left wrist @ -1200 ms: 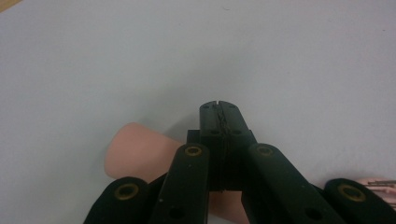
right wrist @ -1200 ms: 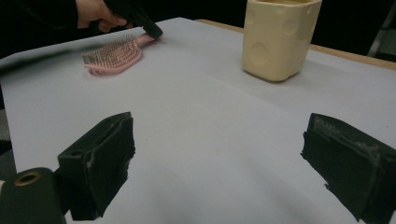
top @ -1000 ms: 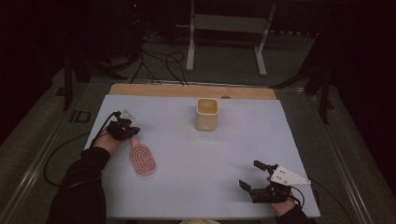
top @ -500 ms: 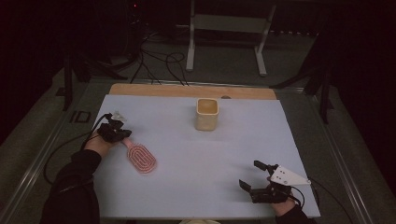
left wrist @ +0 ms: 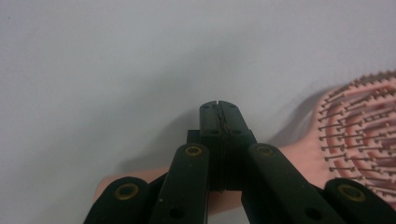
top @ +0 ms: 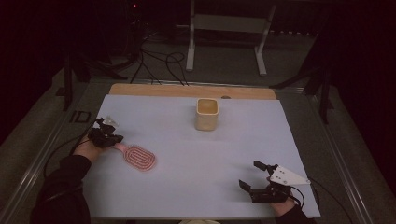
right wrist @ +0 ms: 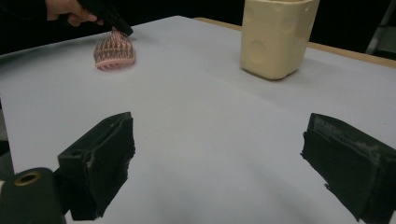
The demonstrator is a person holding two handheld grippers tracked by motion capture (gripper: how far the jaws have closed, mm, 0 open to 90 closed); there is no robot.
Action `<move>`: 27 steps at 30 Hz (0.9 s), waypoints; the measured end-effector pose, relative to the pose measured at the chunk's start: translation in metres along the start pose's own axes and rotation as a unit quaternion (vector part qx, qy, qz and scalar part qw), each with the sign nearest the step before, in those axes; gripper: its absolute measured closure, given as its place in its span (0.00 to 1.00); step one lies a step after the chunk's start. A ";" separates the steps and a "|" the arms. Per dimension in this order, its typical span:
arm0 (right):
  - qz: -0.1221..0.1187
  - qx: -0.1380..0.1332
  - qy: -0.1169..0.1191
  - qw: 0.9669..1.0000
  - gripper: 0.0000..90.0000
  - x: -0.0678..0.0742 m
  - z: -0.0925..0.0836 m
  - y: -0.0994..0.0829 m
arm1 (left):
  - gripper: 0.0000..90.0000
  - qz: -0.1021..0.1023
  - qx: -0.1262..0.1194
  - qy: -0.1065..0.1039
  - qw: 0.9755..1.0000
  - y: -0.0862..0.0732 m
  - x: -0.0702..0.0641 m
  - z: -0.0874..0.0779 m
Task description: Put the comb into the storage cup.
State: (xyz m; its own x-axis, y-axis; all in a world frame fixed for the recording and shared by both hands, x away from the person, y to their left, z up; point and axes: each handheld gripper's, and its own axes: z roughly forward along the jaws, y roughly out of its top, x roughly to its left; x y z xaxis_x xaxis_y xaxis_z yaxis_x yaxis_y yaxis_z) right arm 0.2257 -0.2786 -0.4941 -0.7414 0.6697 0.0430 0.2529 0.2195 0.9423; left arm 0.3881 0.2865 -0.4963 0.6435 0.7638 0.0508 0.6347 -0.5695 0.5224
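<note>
The brush [top: 137,157] at the near left is pink all over, handle and head alike, and its head carries bristles set in concentric oval rings, pink with paler tips. The cup [top: 207,114] at the far middle is a plain cream, with faint round dimples in its wall. The desk [top: 196,182] is covered in an even pale lilac-grey sheet, and a strip of light brown wood shows along its far edge. Both tongs, left [top: 113,138] and right [top: 251,176], are matt black; brass-coloured rivets dot the left tongs' links, and the right tongs bear a light grey plate [top: 287,177]. The sleeve [top: 63,184] at the left is black.
</note>
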 end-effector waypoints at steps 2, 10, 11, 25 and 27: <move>0.000 -0.002 0.000 1.000 0.10 0.000 0.000 0.000 | 1.00 0.007 0.005 0.001 1.000 -0.002 -0.001 -0.001; 0.000 0.000 -0.001 1.000 0.10 0.000 0.000 0.000 | 1.00 0.019 0.019 0.004 1.000 -0.016 -0.005 -0.010; 0.000 0.001 -0.001 1.000 0.10 0.000 0.000 0.000 | 1.00 0.020 0.020 0.002 1.000 -0.017 -0.006 -0.011; -0.001 0.000 -0.001 1.000 0.10 0.001 0.000 0.001 | 1.00 0.032 0.037 -0.014 0.999 -0.041 -0.021 -0.027; 0.001 0.000 -0.002 1.000 0.10 0.001 0.001 0.001 | 1.00 0.036 0.038 -0.016 0.999 -0.044 -0.025 -0.029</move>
State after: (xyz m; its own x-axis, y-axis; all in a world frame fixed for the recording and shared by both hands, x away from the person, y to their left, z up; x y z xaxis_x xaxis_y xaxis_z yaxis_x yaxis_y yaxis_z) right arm 0.2257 -0.2775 -0.4937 -0.7382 0.6731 0.0443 0.2550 0.2177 0.9421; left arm 0.3314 0.3016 -0.4956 0.7008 0.7110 0.0584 0.6165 -0.6448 0.4518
